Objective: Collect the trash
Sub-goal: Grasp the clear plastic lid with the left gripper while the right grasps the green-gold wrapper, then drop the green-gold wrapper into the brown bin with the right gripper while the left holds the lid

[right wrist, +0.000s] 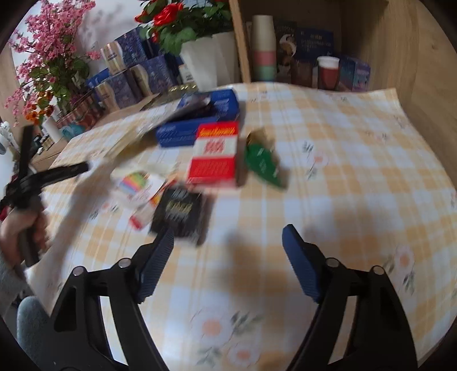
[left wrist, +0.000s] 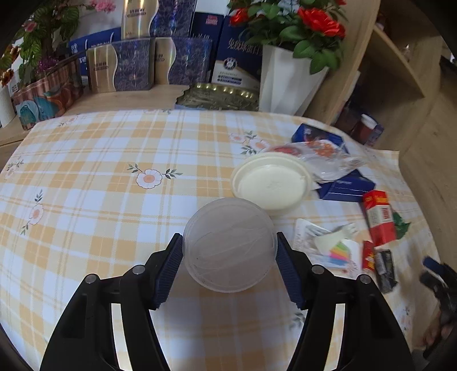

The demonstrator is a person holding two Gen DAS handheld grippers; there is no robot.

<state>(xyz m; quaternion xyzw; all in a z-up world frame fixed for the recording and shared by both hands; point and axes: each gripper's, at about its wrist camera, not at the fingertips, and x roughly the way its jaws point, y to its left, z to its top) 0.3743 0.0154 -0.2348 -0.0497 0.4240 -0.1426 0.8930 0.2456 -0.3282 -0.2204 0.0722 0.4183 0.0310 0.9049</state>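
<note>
My left claw [left wrist: 229, 251] grasps the clear plastic container [left wrist: 229, 245] above the tabletop [left wrist: 100, 177]; my right claw [right wrist: 228, 239] is released; next I must take the black packet [right wrist: 180, 212] at ten o'clock.

The desk [left wrist: 114, 159] wears a cloth checked in pale orange, white and soft blue-grey, dotted with white flowers with orange centres and green leaves. On it sit a frosted translucent cup [left wrist: 230, 245], a creamy white lid [left wrist: 271, 182], dark blue boxes [right wrist: 200, 120], a red-and-white carton [right wrist: 214, 152] with yellow lettering on top, a green wrapper [right wrist: 262, 165], a black packet [right wrist: 180, 214] with yellowish print and a white card [right wrist: 137, 182] with rainbow stripes. Each black gripper has ridged dark blue pads [right wrist: 300, 262], and behind stand red roses [left wrist: 317, 20] in a white pot [left wrist: 285, 80], pink blossoms [right wrist: 48, 37], and blue-and-gold patterned boxes [left wrist: 122, 68].
</note>
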